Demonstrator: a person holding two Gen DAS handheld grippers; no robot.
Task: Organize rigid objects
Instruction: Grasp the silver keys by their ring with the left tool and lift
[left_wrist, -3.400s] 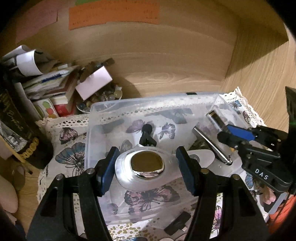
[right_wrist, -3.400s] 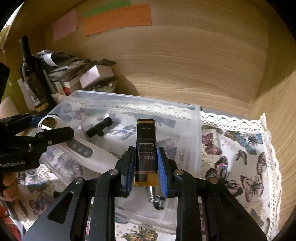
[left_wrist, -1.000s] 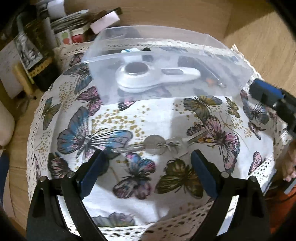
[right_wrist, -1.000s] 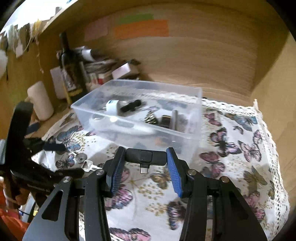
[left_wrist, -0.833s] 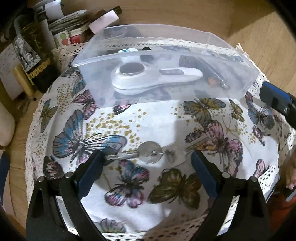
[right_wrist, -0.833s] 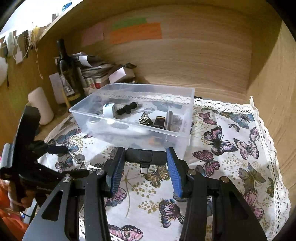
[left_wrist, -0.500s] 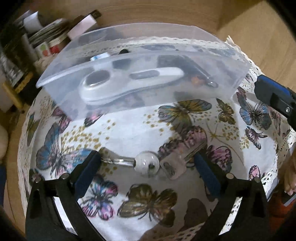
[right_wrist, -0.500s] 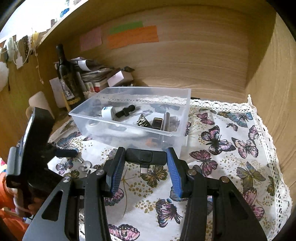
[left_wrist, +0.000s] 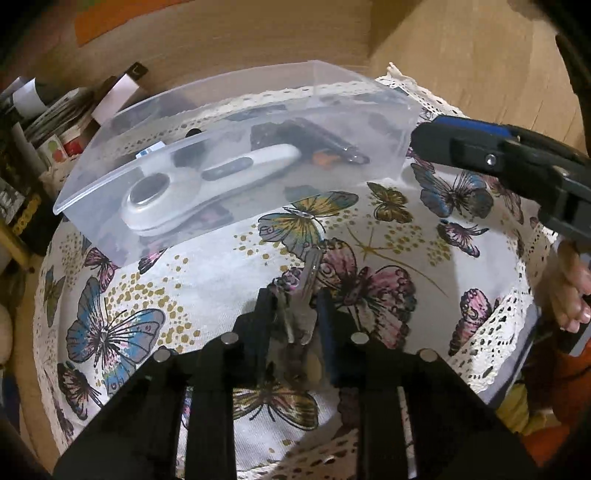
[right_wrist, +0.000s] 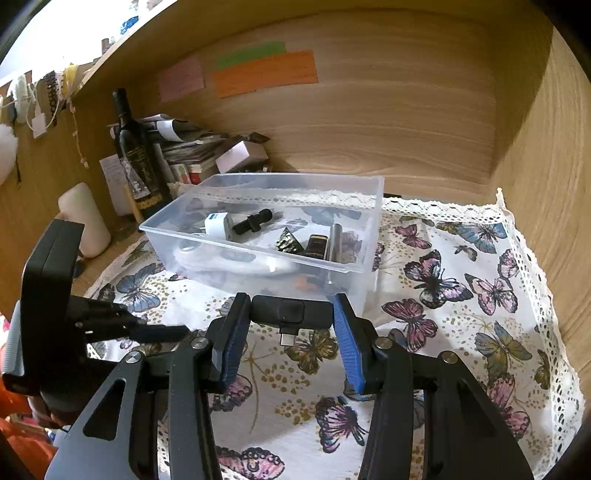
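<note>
My left gripper (left_wrist: 295, 306) is shut on a bunch of keys (left_wrist: 306, 295) just over the butterfly cloth (left_wrist: 207, 273); one key blade sticks out forward. My right gripper (right_wrist: 291, 321) is shut on a black USB-C adapter (right_wrist: 291, 312) and holds it above the cloth in front of the clear plastic bin (right_wrist: 354, 269). The bin (left_wrist: 92, 184) holds a white handheld device (left_wrist: 207, 184), a white charger plug (right_wrist: 218, 223), a black clip (right_wrist: 253, 221), a lighter (right_wrist: 317, 245) and a metal tube (right_wrist: 336, 240). The left gripper (right_wrist: 159, 332) also shows in the right wrist view.
A dark wine bottle (right_wrist: 138, 158), stacked papers and books (right_wrist: 192, 144) and a white candle (right_wrist: 85, 221) stand at the back left. Wooden walls close the back and right (right_wrist: 535, 147). The cloth's lace edge (right_wrist: 543, 273) runs along the right.
My left gripper has shut on the keys, which lay on the cloth between its open fingers. My right gripper has drawn back and up a little with the adapter.
</note>
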